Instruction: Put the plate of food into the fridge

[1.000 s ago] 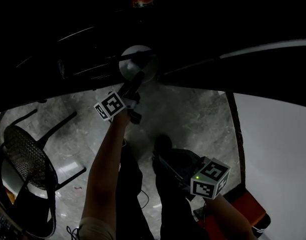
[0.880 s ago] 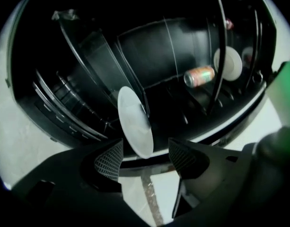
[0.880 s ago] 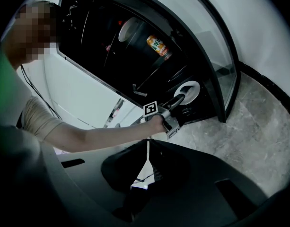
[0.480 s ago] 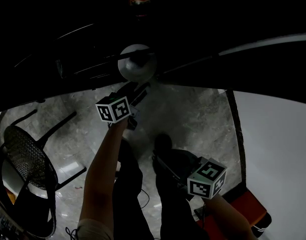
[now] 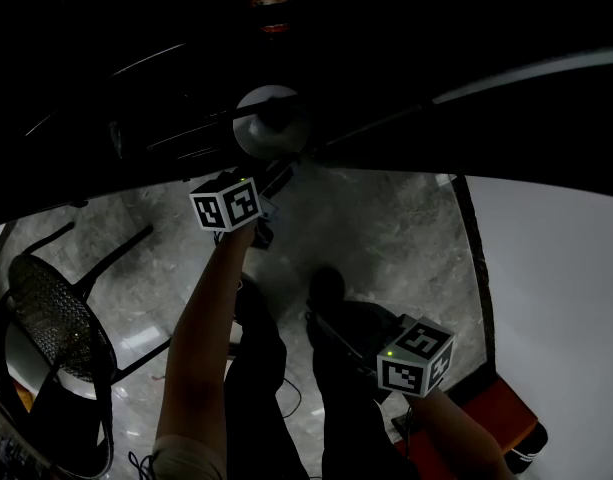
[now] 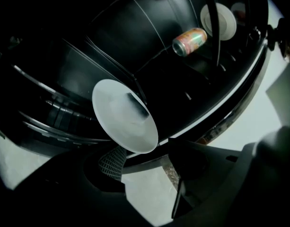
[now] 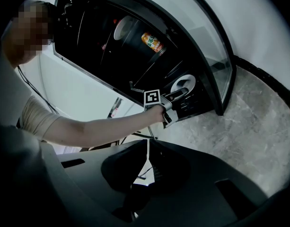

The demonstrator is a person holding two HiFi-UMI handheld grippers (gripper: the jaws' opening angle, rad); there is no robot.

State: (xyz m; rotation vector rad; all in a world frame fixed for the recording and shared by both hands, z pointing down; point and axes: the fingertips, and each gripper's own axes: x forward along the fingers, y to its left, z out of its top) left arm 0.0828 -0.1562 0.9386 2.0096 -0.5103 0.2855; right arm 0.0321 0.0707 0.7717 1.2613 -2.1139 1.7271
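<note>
A white plate (image 6: 121, 119) with a dark piece of food (image 6: 137, 105) on it rests on a low shelf inside the dark fridge (image 5: 166, 88). The same plate (image 5: 269, 123) shows in the head view and, small, in the right gripper view as plate (image 7: 184, 84). My left gripper (image 6: 140, 167) is open just short of the plate's near rim, with pale floor showing between its jaws. The left gripper (image 5: 278, 175) reaches up from the marker cube (image 5: 226, 203). My right gripper (image 7: 147, 148) hangs low by the legs, shut on nothing, and appears as right gripper (image 5: 321, 318) in the head view.
A drink can (image 6: 189, 40) and a second white dish (image 6: 219, 20) lie on a higher fridge shelf. The open glass fridge door (image 7: 215, 46) stands to the right. A black mesh chair (image 5: 51, 318) stands at the left. A red object (image 5: 496, 418) lies on the grey marble floor.
The left gripper has let go of the plate, drawn back a little from it and rolled, turning its cube. The plate stays on the shelf. The right gripper has kept still.
</note>
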